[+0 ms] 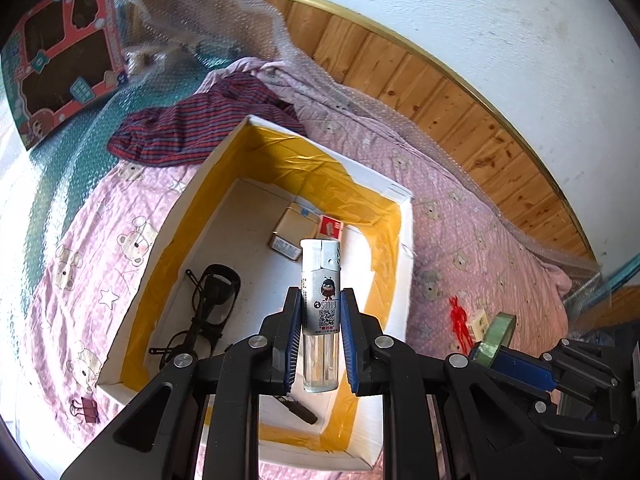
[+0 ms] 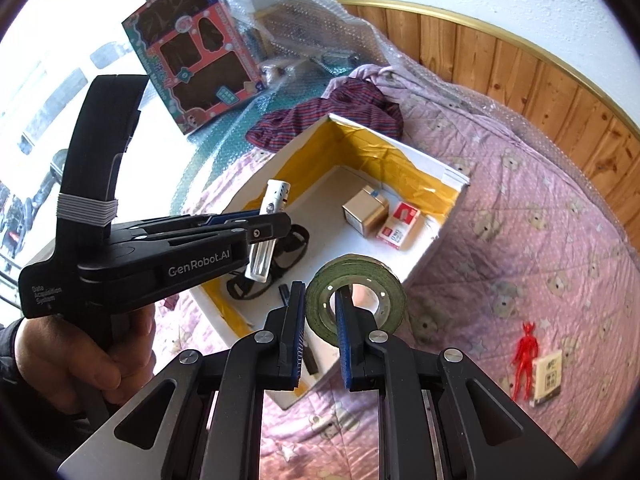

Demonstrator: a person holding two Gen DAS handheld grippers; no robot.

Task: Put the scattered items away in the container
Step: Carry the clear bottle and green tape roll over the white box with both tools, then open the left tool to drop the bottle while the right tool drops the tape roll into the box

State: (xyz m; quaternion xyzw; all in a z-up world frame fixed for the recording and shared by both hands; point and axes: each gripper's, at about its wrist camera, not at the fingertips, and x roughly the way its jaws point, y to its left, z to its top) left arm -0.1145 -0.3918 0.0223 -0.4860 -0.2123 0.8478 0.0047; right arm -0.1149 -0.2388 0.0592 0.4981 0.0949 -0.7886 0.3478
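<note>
Left hand-held gripper [image 1: 320,334] clasps lighter [image 1: 321,280]; right view alone shows hand [image 2: 86,360].

Black plastic all over the left gripper [image 2: 276,216]: white "GenRobot.AI" lettering along the side, small "Data Acquisition System" print behind that lettering, white elastic band [image 2: 86,208] wound round the handle above it. Blue ribbed pads [image 2: 344,328], silver screws on the right gripper [image 2: 320,336]. Dark sleeve [image 2: 8,344] beside the handle.

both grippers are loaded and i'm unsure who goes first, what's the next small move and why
Probably open the left gripper and let the lighter drop. It already hangs over the white box, above bare floor between the glasses and the small cartons. The right gripper, shut on the tape roll, is only at the box's near edge, so it can follow.
</note>
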